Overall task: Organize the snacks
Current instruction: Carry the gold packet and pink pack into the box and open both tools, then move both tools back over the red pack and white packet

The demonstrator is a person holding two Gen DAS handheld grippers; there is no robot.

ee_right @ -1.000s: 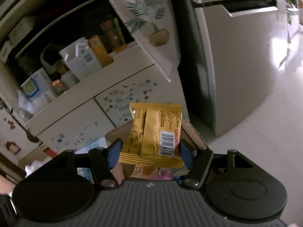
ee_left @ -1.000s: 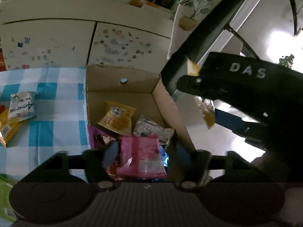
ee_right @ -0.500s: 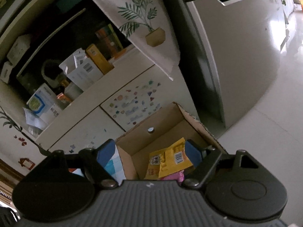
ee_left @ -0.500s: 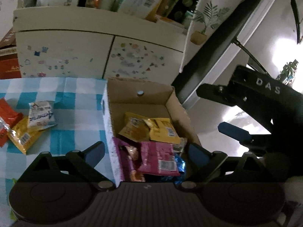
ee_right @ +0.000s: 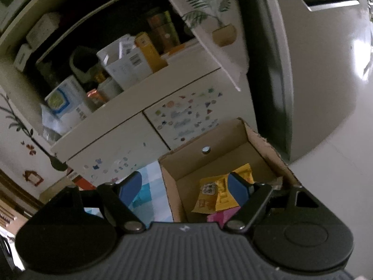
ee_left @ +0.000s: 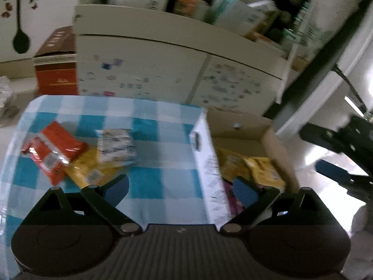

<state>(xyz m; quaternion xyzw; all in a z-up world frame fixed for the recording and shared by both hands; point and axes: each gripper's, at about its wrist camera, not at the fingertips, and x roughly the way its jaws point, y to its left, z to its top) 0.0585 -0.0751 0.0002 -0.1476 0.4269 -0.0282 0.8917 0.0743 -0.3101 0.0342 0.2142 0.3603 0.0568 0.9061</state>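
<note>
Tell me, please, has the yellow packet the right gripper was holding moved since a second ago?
Yes. The yellow packet has dropped out of the open right gripper and now lies inside the cardboard box.

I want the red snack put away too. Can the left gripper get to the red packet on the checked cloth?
Probably yes. The left gripper is open and empty, and the red packet lies uncovered on the checked cloth, overlapping a yellow packet beside it.

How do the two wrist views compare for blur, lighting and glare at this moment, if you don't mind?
Left wrist view: motion-smeared, the snack packets and cabinet stickers soft. Right wrist view: sharper, but dim, with glare on the fridge door and fisheye bending at the edges.
</note>
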